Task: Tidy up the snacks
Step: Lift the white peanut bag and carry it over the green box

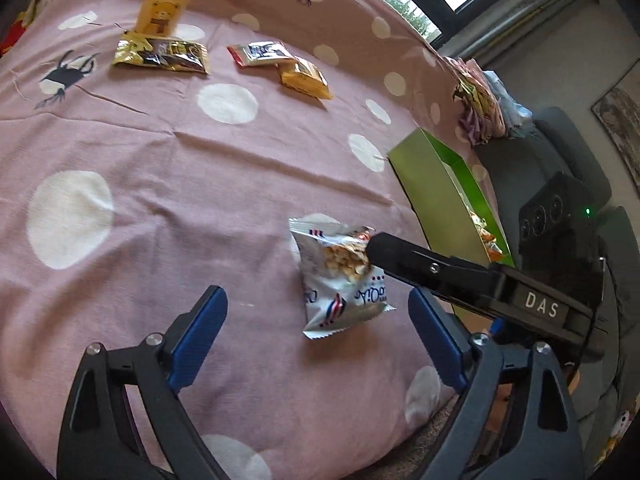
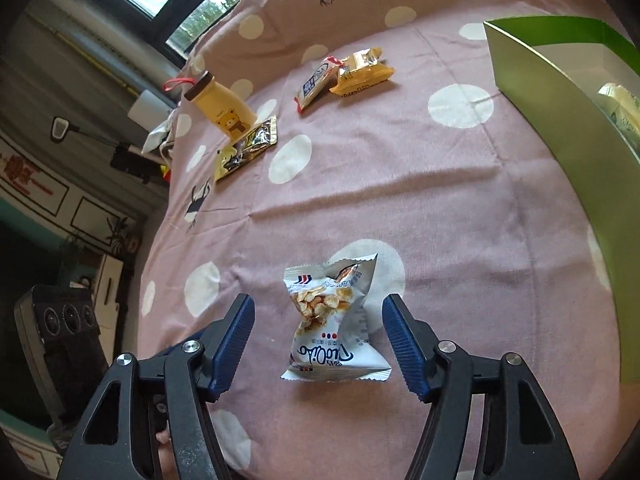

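A white cracker packet lies on the pink dotted cloth, between the open blue pads of my right gripper, which sits low around it without touching. In the left wrist view the same packet lies ahead of my open, empty left gripper, and the right gripper's black finger reaches over its right side. Further back lie a gold packet, a red-and-white packet and an orange packet. A green box with snacks inside stands at the right.
A yellow bear bottle stands at the back left beside the gold packet. The green box sits near the table's right edge. A pile of crumpled bags lies beyond it. A black speaker stands off the table.
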A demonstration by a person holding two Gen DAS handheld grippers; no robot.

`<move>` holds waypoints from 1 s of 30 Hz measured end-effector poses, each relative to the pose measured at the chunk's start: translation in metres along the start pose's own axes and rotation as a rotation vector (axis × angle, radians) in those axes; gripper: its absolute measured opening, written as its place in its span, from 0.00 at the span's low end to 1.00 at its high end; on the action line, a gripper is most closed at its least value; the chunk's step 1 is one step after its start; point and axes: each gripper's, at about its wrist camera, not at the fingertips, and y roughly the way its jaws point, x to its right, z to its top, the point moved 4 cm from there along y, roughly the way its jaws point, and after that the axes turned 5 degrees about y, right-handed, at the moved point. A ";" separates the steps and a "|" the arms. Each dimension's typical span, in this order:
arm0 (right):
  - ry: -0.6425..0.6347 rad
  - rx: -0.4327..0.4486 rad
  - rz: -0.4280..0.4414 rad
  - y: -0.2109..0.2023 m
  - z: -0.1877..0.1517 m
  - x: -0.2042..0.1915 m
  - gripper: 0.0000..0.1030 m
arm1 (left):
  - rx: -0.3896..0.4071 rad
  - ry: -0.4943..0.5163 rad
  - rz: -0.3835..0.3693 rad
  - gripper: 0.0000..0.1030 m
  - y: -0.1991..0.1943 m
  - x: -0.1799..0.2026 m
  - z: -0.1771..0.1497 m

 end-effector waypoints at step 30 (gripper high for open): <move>-0.009 0.271 0.008 -0.095 0.017 0.016 0.33 | 0.156 0.337 -0.112 0.27 0.016 0.130 0.029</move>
